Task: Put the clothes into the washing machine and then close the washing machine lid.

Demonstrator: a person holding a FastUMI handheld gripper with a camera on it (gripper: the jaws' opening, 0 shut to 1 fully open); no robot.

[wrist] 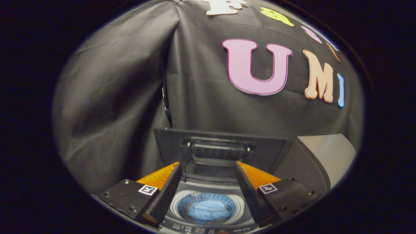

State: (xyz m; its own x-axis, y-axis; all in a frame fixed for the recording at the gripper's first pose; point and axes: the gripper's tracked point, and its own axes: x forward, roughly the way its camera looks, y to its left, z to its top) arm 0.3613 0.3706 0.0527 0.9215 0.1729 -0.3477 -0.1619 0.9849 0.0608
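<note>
Drum mouth of washer (208, 190) open below gripper (208, 169), jaws spread apart; blue clothes (208, 209) inside; raised lid (219, 148) blocks path just ahead.

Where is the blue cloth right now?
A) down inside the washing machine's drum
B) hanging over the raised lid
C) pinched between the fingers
A: the blue cloth lies in the round drum below the open gripper, whose fingers hold nothing, and the lid stands raised and bare beyond them.
</note>
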